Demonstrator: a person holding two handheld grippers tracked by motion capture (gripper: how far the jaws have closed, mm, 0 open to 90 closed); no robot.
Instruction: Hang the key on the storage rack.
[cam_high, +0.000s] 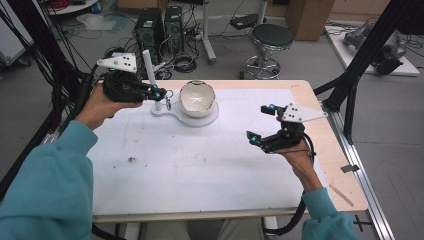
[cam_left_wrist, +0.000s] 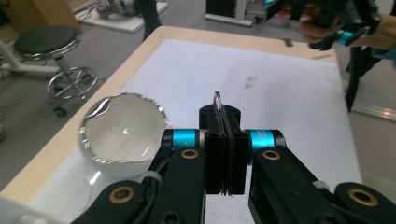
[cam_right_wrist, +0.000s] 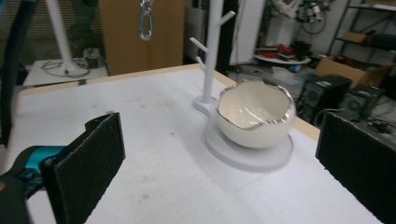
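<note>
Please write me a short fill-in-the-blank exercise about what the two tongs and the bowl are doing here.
1. The left tongs are shut on a small metal ____.
2. The right tongs have their jaws wide ____.
3. The white bowl sits on the round base of a white ____.
4. The bowl's jagged rim is trimmed in ____.

Missing words: ring; open; stand; silver

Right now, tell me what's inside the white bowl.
The white bowl looks empty: its glossy inner wall and bottom show bare in the right gripper view. Its near rim hides a strip of the inside.
</note>
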